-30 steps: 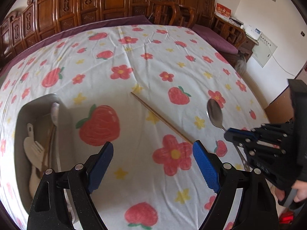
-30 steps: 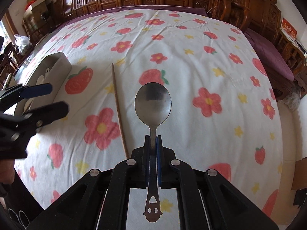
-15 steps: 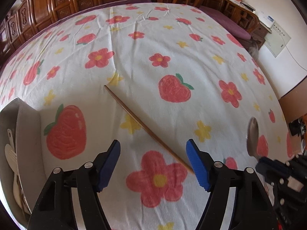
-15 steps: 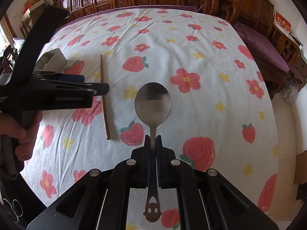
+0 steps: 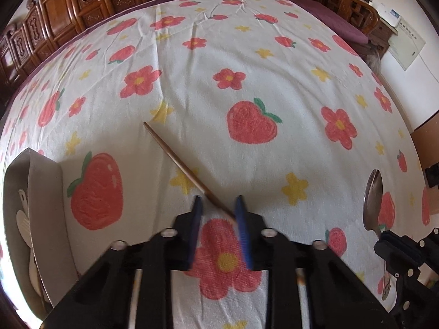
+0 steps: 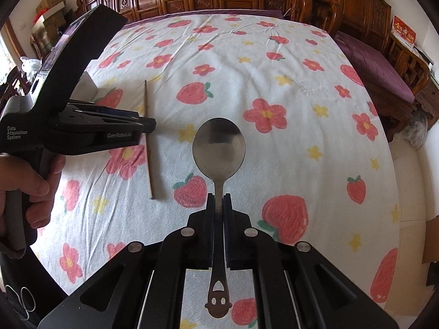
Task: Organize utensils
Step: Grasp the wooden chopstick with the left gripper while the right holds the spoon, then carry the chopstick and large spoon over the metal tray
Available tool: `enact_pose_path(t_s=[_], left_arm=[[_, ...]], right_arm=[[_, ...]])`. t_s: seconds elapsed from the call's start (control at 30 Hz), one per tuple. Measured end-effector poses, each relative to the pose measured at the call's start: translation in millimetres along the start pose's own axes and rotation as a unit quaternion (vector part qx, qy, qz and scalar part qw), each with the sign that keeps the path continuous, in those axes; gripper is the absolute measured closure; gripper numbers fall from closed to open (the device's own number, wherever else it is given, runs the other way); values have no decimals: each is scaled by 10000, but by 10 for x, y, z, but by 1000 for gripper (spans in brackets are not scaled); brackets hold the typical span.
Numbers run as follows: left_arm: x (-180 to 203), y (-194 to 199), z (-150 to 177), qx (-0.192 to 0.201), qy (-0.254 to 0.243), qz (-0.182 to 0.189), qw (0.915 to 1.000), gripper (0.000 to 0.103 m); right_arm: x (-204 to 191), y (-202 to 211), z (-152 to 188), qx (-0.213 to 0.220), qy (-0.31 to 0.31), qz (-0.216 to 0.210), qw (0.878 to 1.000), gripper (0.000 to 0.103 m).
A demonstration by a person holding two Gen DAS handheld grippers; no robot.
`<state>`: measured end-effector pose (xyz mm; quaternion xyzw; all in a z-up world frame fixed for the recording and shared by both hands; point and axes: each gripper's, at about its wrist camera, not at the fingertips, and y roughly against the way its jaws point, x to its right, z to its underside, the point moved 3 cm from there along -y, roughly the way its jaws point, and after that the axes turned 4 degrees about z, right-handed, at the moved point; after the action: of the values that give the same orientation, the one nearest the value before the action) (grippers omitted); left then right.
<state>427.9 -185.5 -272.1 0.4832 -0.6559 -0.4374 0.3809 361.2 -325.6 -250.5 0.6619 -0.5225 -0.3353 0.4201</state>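
A thin wooden chopstick [image 5: 178, 161] lies slanted on the flowered tablecloth. My left gripper [image 5: 218, 201] points steeply down over its near part. Its blue jaws are closing, with a gap still showing between them. The stick runs through that gap and meets the right finger [image 5: 242, 219]. In the right wrist view the left gripper [image 6: 149, 126] sits over the same chopstick [image 6: 150, 164]. My right gripper [image 6: 218, 200] is shut on the neck of a steel spoon [image 6: 218, 148], held above the cloth, bowl forward. The spoon [image 5: 373, 200] also shows at the left view's right edge.
A grey utensil tray [image 5: 46, 192] holding white plastic utensils [image 5: 23, 219] stands at the table's left edge. A person's hand [image 6: 30, 186] grips the left tool's handle. Carved wooden chairs ring the far side of the table.
My left gripper came down and forward over the chopstick, and its jaws went from wide apart to a narrow gap around it. The right gripper still holds the spoon the same way.
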Motion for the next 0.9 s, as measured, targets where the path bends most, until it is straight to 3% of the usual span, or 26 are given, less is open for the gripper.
enact_pose_path(t_s=[0.1,0.4,0.9], left_arm=[[-79,10,28,-53,118,123,9998,98],[-245,130,173,2,211,287,9994,98],[-591,768,313,577,210,389,9974,98]], right_arm=[[-24,3,6,6,10,9,10000,96],[-230,48,-9,37,89,-66,9999,96],[-726,269,-299,324,285,-216,9988,96]])
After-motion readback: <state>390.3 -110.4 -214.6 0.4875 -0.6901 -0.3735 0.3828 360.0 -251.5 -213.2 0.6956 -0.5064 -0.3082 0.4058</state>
